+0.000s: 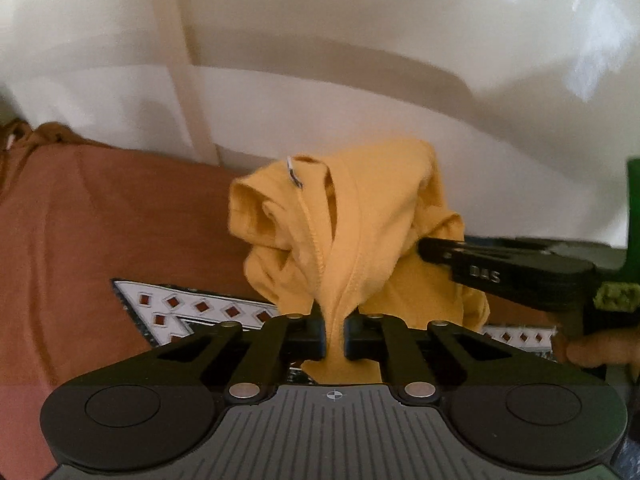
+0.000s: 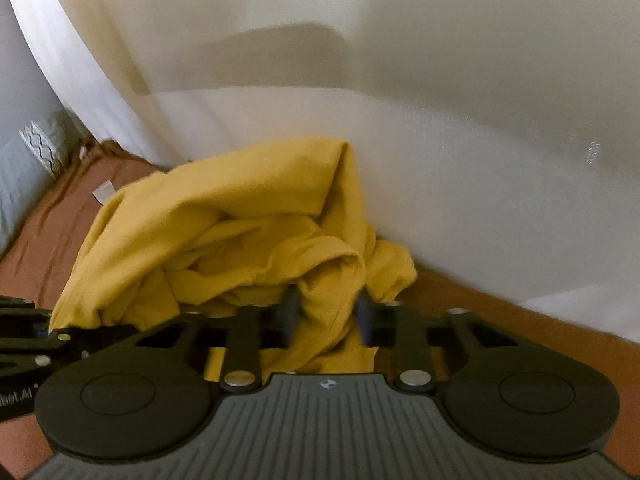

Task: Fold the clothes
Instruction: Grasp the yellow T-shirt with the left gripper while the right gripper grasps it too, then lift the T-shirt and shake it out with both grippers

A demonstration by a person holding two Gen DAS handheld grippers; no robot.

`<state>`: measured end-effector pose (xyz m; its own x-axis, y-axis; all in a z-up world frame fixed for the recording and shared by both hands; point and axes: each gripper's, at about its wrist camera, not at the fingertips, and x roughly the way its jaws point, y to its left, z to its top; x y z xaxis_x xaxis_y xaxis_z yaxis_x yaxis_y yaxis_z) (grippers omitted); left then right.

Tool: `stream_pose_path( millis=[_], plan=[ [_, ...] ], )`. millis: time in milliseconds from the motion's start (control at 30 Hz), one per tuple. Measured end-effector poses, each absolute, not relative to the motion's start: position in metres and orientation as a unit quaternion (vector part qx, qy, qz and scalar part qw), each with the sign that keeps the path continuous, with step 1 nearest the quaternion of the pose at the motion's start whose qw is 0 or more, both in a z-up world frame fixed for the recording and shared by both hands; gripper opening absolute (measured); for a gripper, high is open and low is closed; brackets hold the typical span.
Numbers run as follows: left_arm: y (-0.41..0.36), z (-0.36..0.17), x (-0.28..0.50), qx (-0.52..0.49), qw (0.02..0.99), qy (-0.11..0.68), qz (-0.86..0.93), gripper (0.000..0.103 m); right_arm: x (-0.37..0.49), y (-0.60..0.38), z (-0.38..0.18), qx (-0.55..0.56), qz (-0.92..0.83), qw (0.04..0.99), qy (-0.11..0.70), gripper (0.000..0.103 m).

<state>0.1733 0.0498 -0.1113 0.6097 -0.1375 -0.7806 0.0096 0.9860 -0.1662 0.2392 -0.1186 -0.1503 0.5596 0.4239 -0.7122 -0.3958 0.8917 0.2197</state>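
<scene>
1. Nearest in the left wrist view, the left gripper [image 1: 334, 334] has its two fingers pinched tight on a thin, seamed strip of a yellow garment [image 1: 352, 232]; the strip runs straight away from the fingers into the bundle.
2. In the right wrist view, the right gripper [image 2: 328, 316] has its fingers [image 2: 289, 316] pressed against either side of a thicker fold of the same garment, so both hands grip cloth.
3. The right gripper also shows at the right of the left wrist view, entering the bundle from the side; the two grips sit close together, neither clearly nearer the bulk.
4. Beyond the fingers, the garment is a crumpled heap with no readable long axis, resting on a rust-brown bedcover [image 1: 100, 220] near its far edge.
5. Judgement: the hands likely need to draw apart to spread it out.
6. Farthest, a white wall [image 1: 320, 40] rises right behind the heap.
</scene>
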Motion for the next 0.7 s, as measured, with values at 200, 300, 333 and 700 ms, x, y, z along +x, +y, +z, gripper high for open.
stream_pose_path(
  millis=[200, 300, 333, 700],
  plan=[
    [0.061, -0.063, 0.149, -0.093, 0.909, 0.406, -0.034, 0.002, 0.215, -0.130, -0.106, 0.046, 0.241, 0.886, 0.393, 0.014],
    [0.068, -0.028, 0.131, -0.100, 0.919, 0.379, -0.039, 0.002, 0.197, -0.141, -0.071, 0.048, 0.245, 0.892, 0.377, 0.013],
    [0.070, -0.016, 0.125, -0.102, 0.923, 0.369, -0.041, 0.002, 0.189, -0.145, -0.058, 0.050, 0.246, 0.895, 0.370, 0.013],
    [0.063, 0.097, -0.016, -0.143, 0.927, 0.271, -0.218, 0.002, 0.028, -0.224, 0.089, 0.036, 0.241, 0.930, 0.276, 0.013]
  ],
)
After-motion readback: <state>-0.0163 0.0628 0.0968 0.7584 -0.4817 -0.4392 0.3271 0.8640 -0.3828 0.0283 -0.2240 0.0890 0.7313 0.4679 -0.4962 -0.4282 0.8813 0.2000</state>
